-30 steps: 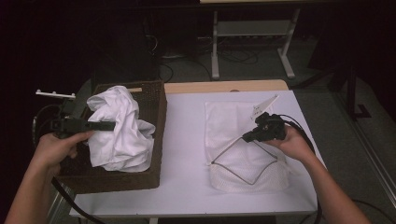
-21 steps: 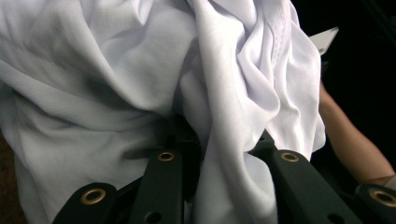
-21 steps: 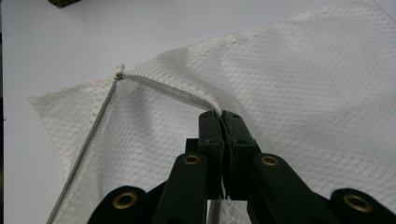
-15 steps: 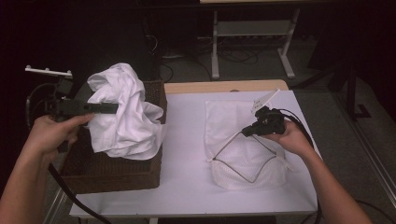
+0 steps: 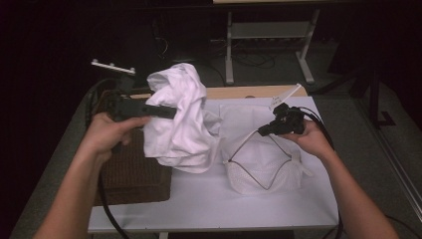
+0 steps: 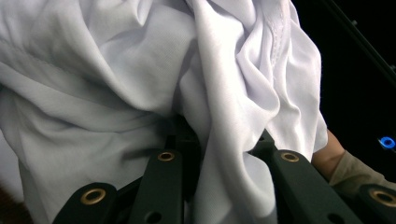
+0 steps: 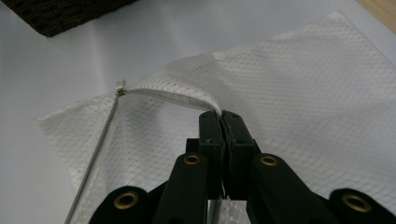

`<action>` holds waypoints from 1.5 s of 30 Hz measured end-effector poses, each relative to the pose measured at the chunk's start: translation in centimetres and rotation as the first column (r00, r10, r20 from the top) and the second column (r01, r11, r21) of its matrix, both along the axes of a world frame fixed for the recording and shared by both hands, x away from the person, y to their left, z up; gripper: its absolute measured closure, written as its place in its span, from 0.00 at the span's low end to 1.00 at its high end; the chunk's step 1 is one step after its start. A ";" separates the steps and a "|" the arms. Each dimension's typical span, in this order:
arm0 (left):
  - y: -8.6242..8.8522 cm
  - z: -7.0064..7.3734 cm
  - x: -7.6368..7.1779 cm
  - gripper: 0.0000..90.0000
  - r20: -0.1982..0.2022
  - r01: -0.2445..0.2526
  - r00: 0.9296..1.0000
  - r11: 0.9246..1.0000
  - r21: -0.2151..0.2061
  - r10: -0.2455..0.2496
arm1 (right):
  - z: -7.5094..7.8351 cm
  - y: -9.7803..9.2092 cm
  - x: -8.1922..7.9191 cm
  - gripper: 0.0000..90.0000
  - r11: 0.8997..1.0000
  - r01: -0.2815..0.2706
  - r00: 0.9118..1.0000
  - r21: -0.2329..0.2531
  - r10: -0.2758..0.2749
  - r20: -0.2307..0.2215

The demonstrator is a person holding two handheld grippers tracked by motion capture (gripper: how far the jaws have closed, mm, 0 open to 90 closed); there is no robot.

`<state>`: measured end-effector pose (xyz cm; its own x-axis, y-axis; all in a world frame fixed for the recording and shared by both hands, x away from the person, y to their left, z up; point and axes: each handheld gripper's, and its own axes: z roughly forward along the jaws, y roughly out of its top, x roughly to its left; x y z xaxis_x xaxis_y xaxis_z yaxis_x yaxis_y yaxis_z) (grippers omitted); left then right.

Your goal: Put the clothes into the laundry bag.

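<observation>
Left claw [image 5: 166,110] pinches a crumpled white cloth garment [image 5: 181,122] aloft; right claw [image 5: 263,131] pinches the white mesh zippered bag's [image 5: 261,169] edge on the tabletop [image 5: 209,199].

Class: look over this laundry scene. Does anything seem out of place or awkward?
Nothing is spilled or damaged. The white garment hangs bunched from the left gripper, while the right gripper lifts the mesh bag open by its zipper edge.
</observation>
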<state>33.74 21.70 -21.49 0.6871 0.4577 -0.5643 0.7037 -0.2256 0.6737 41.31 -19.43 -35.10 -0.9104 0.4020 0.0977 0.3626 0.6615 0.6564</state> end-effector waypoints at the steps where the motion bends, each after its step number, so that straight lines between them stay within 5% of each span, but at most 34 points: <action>1: -0.8 -0.3 0.0 0.81 -0.004 0.018 1.000 1.000 0.004 -0.018 | 0.0 0.0 0.0 0.97 1.000 0.000 1.000 0.001 0.000 -0.001; 9: -5.6 -3.9 -0.4 0.81 -0.051 0.138 0.989 0.990 0.029 -0.136 | -0.5 0.1 0.4 0.97 1.000 0.013 1.000 -0.007 -0.013 -0.017; 15: -7.9 -7.1 -1.5 0.81 -0.113 0.226 0.969 0.973 0.054 -0.219 | -0.8 0.5 0.4 0.97 1.000 0.016 1.000 -0.020 -0.017 -0.019; 23: -10.9 -8.8 -3.5 0.81 -0.143 0.356 0.927 0.934 0.032 -0.348 | -0.9 0.6 0.2 0.97 0.999 0.031 0.999 -0.016 -0.031 -0.014; 29: -13.8 -13.8 -3.0 0.81 -0.241 0.406 0.892 0.913 0.050 -0.383 | -0.6 0.6 -0.5 0.97 0.999 0.030 0.999 0.019 -0.030 -0.011; 33: -15.9 -17.3 -2.2 0.81 -0.303 0.412 0.866 0.911 -0.015 -0.397 | -0.1 0.6 -1.3 0.97 0.999 0.017 1.000 0.038 -0.017 0.000; 35: -16.4 -18.4 -1.4 0.80 -0.320 0.380 0.875 0.925 -0.014 -0.364 | 0.2 0.5 -1.8 0.97 0.999 0.012 1.000 0.047 -0.013 0.003; 39: -16.1 -19.6 -0.2 0.78 -0.340 0.259 0.906 0.966 -0.025 -0.251 | 0.3 0.5 -2.9 0.97 1.000 -0.004 1.000 0.030 0.004 0.013; 42: -16.2 -19.6 -0.2 0.74 -0.333 0.234 0.915 0.972 -0.016 -0.226 | -0.1 0.6 -3.6 0.97 1.000 -0.016 1.000 0.013 0.016 0.013; 45: -15.7 -19.0 -0.4 0.59 -0.314 0.206 0.929 0.979 -0.008 -0.198 | -0.2 0.5 -4.0 0.97 1.000 -0.018 1.000 0.013 0.017 0.012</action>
